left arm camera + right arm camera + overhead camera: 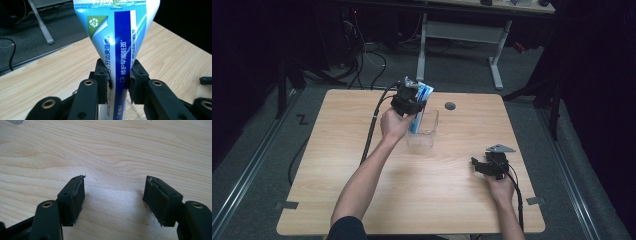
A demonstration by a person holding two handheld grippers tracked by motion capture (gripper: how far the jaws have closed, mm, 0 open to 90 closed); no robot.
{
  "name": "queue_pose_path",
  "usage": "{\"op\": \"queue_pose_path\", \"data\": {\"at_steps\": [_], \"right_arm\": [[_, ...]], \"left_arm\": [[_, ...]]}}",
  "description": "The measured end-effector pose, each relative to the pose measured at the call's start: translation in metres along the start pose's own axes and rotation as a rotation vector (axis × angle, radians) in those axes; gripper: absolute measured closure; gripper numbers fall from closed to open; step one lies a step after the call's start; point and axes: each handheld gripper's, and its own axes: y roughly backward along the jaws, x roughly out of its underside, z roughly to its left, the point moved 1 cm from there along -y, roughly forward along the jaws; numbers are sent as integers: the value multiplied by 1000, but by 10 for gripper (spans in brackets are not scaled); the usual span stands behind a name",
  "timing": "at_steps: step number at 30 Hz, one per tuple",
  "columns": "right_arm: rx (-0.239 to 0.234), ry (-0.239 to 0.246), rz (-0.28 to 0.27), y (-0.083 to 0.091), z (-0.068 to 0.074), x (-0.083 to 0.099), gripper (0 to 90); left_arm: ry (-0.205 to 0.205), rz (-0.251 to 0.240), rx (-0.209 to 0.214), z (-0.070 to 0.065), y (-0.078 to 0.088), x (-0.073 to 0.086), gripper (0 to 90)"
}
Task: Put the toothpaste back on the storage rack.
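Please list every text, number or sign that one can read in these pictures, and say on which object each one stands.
"修护早期蛀斑": white, on the dark blue stripe of the toothpaste tube held by the left gripper.
"牙齿更健康": on the tube's light blue part, partly hidden.
White recycling sign: on its green corner.
Print along the crimped top edge: too blurred.

I see a glossy blue-and-white plastic tube (117,42) (sheen along its side) above a clear plastic box (424,131) on the matt, pale wood-grain surface (120,150); my matt black fingers (73,200) look frayed.
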Motion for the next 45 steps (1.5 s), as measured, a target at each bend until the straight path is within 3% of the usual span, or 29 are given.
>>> {"op": "queue_pose_path", "data": {"at_steps": [9,34,45], "right_arm": [[0,0,0,0,0,0,334],[0,1,0,0,0,0,334],[0,0,1,0,0,0,334]], "left_arm": [[-24,32,-8,-3,-7,7,722],[-12,90,4,-4,-28,19,722],[-13,86,14,-6,-32,19,716]]}}
